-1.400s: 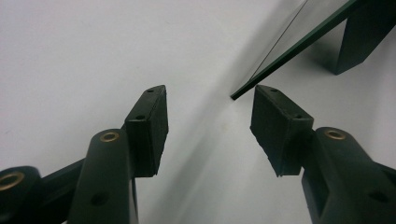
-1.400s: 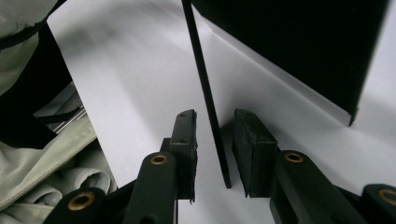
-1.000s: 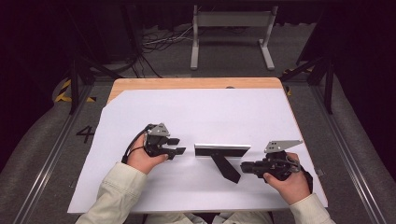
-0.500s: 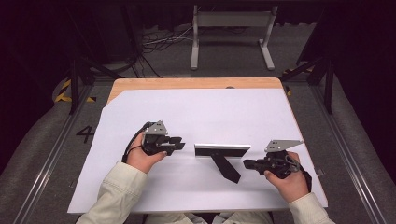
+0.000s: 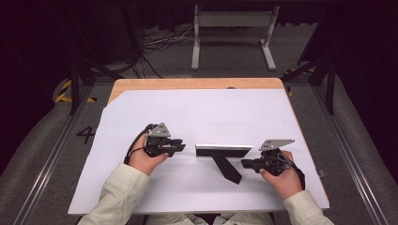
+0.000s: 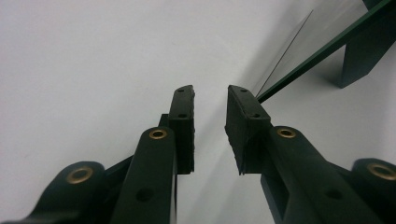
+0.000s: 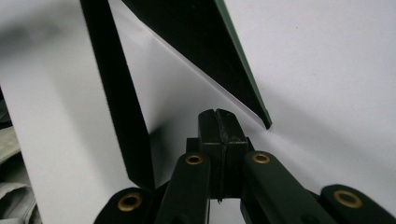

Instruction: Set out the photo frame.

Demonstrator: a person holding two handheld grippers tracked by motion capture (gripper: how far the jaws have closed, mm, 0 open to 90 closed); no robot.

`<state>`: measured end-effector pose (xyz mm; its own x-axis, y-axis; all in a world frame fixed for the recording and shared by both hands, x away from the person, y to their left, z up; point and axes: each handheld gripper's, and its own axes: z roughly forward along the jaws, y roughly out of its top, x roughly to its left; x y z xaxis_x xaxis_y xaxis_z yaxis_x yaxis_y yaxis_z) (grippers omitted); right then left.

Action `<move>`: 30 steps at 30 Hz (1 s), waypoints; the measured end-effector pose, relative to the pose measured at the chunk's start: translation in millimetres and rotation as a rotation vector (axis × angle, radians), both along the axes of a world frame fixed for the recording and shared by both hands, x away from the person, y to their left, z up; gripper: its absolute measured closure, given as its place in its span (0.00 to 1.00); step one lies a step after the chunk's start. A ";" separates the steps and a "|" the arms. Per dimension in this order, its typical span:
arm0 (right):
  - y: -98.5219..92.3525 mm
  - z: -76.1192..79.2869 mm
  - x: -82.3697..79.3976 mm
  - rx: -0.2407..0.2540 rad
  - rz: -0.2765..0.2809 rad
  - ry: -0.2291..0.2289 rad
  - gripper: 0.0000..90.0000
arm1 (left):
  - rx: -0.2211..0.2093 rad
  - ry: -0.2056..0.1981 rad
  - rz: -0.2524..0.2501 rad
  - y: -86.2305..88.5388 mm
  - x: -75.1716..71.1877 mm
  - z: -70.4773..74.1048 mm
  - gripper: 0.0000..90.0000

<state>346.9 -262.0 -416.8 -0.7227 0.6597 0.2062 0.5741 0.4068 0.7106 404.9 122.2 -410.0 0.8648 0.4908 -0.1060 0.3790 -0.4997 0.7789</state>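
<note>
1. The left gripper (image 5: pixel 179 146) lies low over the white sheet (image 5: pixel 197 112), left of a standing black frame (image 5: pixel 223 151). Its jaws have just been closing and stand part open, with nothing between them.
2. The left gripper view adds what the high view cannot: the gap between the pads (image 6: pixel 184 119), and the frame's thin edge (image 6: pixel 327 49) running off to the far right just past the right jaw's tip, not touching it.
3. The right gripper (image 5: pixel 245 163) sits right of the frame, near its prop leg (image 5: pixel 226 169). Its jaws are pressed together and hold nothing.
4. The right gripper view shows the closed pads (image 7: pixel 219 126) meeting in one seam, the frame's corner (image 7: pixel 254 100) just beyond them, apart, and the leg (image 7: pixel 119 107) to the left.
5. The frame stands near the middle of the sheet, between both grippers.
</note>
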 end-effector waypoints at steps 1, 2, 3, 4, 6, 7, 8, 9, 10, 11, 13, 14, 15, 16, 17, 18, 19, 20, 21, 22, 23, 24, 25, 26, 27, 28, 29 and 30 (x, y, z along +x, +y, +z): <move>-0.1 -1.0 1.0 -0.001 0.000 0.003 1.00 | -0.001 0.005 0.003 0.1 -0.4 -0.4 0.82; 0.0 -1.8 1.8 -0.002 -0.005 0.006 1.00 | -0.003 0.005 0.005 0.1 -0.5 -1.0 0.83; 0.0 -2.8 2.9 -0.005 -0.006 0.009 1.00 | 0.000 0.002 0.007 0.0 -0.5 -1.6 0.83; 0.3 -4.0 4.0 -0.005 -0.010 0.012 1.00 | 0.000 0.004 0.008 -0.2 -0.6 -1.9 0.84; 0.9 -5.3 5.3 -0.010 -0.015 0.020 1.00 | 0.002 0.007 0.008 -0.3 -0.9 -2.3 0.84; 1.3 -6.1 5.8 -0.012 -0.017 0.023 1.00 | 0.001 0.008 0.010 -0.5 -1.2 -2.5 0.85; 1.7 -6.8 6.5 -0.016 -0.016 0.024 1.00 | 0.001 0.013 0.012 -0.7 -1.7 -2.6 0.87; 2.2 -7.5 7.1 -0.015 -0.018 0.026 1.00 | 0.006 0.013 0.008 -0.6 -1.9 -2.5 0.89; 2.6 -7.9 7.7 -0.017 -0.021 0.031 1.00 | 0.009 0.009 0.003 -0.4 -1.7 -2.4 0.91; 2.7 -8.2 8.4 -0.019 -0.024 0.031 1.00 | 0.007 0.011 0.004 -0.5 -2.0 -2.5 0.92; 3.0 -8.5 9.8 -0.016 -0.033 0.033 1.00 | 0.005 0.008 0.006 -0.4 -2.5 -2.6 0.95; 2.8 -8.6 10.8 -0.017 -0.036 0.030 1.00 | 0.006 0.010 0.005 -0.2 -2.8 -2.6 0.95; 2.9 -8.7 11.9 -0.018 -0.043 0.028 1.00 | 0.006 0.010 0.005 0.0 -2.9 -2.5 0.96; 2.9 -8.7 12.5 -0.018 -0.046 0.032 1.00 | 0.010 0.010 0.003 0.6 -3.0 -2.3 0.97; 2.9 -8.7 12.5 -0.018 -0.046 0.032 1.00 | 0.010 0.010 0.003 0.6 -3.0 -2.3 0.97; 2.9 -8.7 13.5 -0.016 -0.051 0.034 1.00 | 0.010 0.008 0.005 0.8 -3.1 -2.4 0.97; 3.0 -8.7 14.2 -0.015 -0.052 0.034 1.00 | 0.007 0.013 0.009 0.9 -3.7 -2.7 0.97; 3.2 -8.5 14.9 -0.018 -0.055 0.032 1.00 | 0.008 0.012 0.010 1.1 -3.8 -2.9 0.97; 3.3 -8.4 15.8 -0.020 -0.057 0.030 1.00 | 0.012 0.011 0.010 1.6 -4.0 -3.1 0.97; 3.4 -8.3 17.0 -0.021 -0.064 0.027 1.00 | 0.016 0.009 0.007 2.0 -3.9 -3.2 0.98; 3.3 -8.2 18.1 -0.019 -0.070 0.028 1.00 | 0.018 0.008 0.005 2.3 -3.9 -3.1 0.98; 2.9 -8.2 19.6 -0.016 -0.074 0.026 1.00 | 0.018 0.006 0.006 2.3 -4.1 -3.2 0.98; 2.4 -8.1 20.8 -0.011 -0.081 0.027 1.00 | 0.014 0.007 0.008 2.2 -4.4 -3.4 0.98; 1.7 -8.1 22.2 -0.005 -0.087 0.029 1.00 | 0.016 0.009 0.008 2.3 -4.5 -3.5 0.98; 0.8 -8.2 23.7 0.003 -0.093 0.031 1.00 | 0.017 0.010 0.010 2.4 -4.6 -3.7 0.98; -0.8 -8.0 26.2 0.014 -0.103 0.037 1.00 | 0.021 0.014 0.007 2.7 -4.5 -3.9 0.98; -0.8 -8.0 26.2 0.014 -0.103 0.037 1.00 | 0.023 0.016 0.007 2.7 -4.5 -4.4 0.98; -1.7 -8.0 27.7 0.019 -0.109 0.036 1.00 | 0.023 0.017 0.009 2.7 -4.7 -4.9 0.98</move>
<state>374.7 -263.6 -424.8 -0.6386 0.7300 0.2436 0.6396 0.3274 0.6955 400.2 124.9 -414.8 0.8586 0.5010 -0.1089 0.3963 -0.5138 0.7609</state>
